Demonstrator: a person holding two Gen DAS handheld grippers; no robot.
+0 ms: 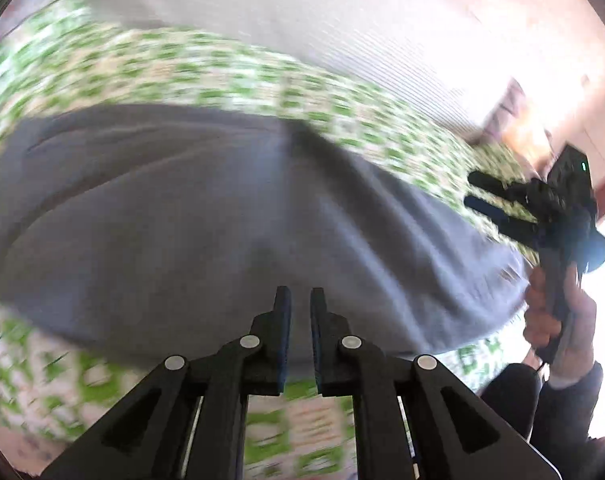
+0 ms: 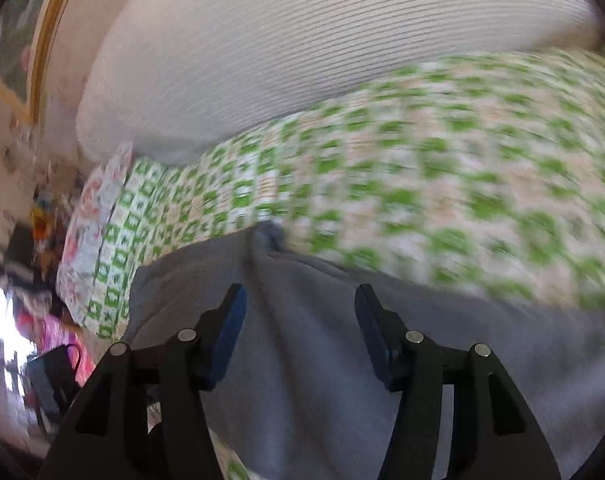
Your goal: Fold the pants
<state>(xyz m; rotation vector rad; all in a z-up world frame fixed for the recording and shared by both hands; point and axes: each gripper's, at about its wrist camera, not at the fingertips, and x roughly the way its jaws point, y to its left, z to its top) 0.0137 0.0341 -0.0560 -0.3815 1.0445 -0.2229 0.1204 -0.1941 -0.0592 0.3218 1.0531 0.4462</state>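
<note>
Grey pants (image 1: 206,208) lie spread on a bed with a green-and-white patterned sheet (image 1: 206,68). My left gripper (image 1: 301,300) hovers over the near edge of the pants, its jaws a narrow gap apart with nothing between them. My right gripper (image 2: 300,300) is open and empty above the pants (image 2: 310,360), near a bunched fold (image 2: 268,236). It also shows in the left wrist view (image 1: 476,190), at the right end of the pants, held by a hand. Both views are motion-blurred.
A large white ribbed pillow (image 2: 302,52) lies at the far side of the bed. A second patterned pillow (image 2: 98,200) sits at the bed's left end. Cluttered items and a dark box (image 2: 50,376) lie on the floor to the left.
</note>
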